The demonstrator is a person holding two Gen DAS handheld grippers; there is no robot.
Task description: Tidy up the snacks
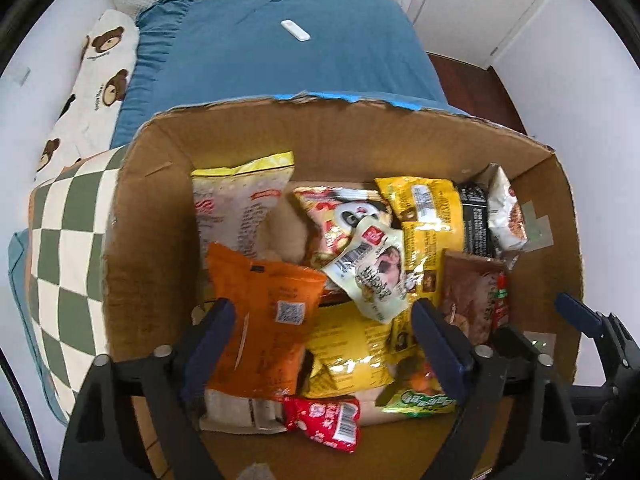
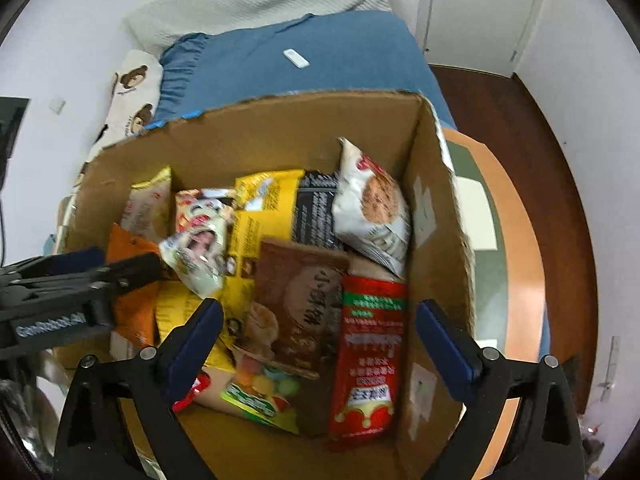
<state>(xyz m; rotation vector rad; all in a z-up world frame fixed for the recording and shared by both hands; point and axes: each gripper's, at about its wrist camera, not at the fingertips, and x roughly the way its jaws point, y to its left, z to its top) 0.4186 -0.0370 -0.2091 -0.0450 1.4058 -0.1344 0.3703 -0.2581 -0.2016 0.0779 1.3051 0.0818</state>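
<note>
Blue bed (image 1: 340, 60) behind brown cardboard box (image 1: 320, 128); both my jaws wide, empty. Orange foil snack pouch (image 1: 260, 320) light, crinkly; pinch top seam.

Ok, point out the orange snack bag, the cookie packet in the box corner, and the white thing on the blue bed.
orange snack bag (image 1: 260, 320), left wrist view, middle of its front face
cookie packet (image 2: 374, 208), right wrist view, on the printed cookie
white object (image 1: 295, 30), left wrist view, its middle

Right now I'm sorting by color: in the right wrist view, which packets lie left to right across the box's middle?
Orange packet → yellow packet → brown packet → red packet.
</note>
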